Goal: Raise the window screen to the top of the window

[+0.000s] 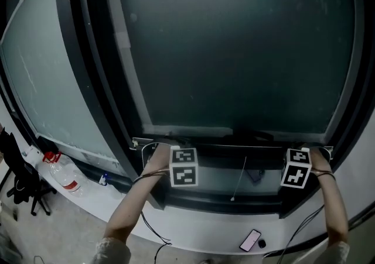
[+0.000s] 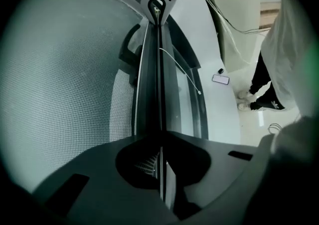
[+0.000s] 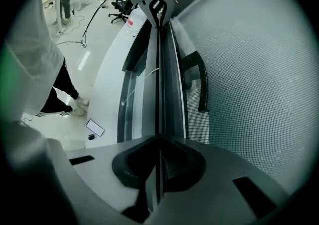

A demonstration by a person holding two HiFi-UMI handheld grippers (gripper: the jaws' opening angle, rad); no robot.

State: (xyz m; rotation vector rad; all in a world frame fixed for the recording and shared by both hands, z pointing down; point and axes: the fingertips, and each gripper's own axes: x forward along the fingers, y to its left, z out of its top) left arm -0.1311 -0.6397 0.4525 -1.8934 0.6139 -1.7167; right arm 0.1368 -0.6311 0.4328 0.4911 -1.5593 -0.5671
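The window screen (image 1: pixel 234 52) is a dark mesh sheet over the glass, and its bottom rail (image 1: pixel 234 150) lies just above the sill. My left gripper (image 1: pixel 157 151) is shut on the rail's left end, and my right gripper (image 1: pixel 312 151) is shut on its right end. In the left gripper view, the left gripper (image 2: pixel 161 169) pinches the rail's thin edge (image 2: pixel 159 94), with mesh (image 2: pixel 65 94) to the left. In the right gripper view, the right gripper (image 3: pixel 158 169) clamps the same edge, with mesh (image 3: pixel 249 79) and a black handle (image 3: pixel 200 82) to the right.
A phone (image 1: pixel 250 239) lies on the white sill below. A thin pull cord (image 1: pixel 239 178) hangs from the rail. A water bottle (image 1: pixel 61 174) and an office chair (image 1: pixel 23 189) stand at the lower left. A person's legs (image 2: pixel 259 84) are behind me.
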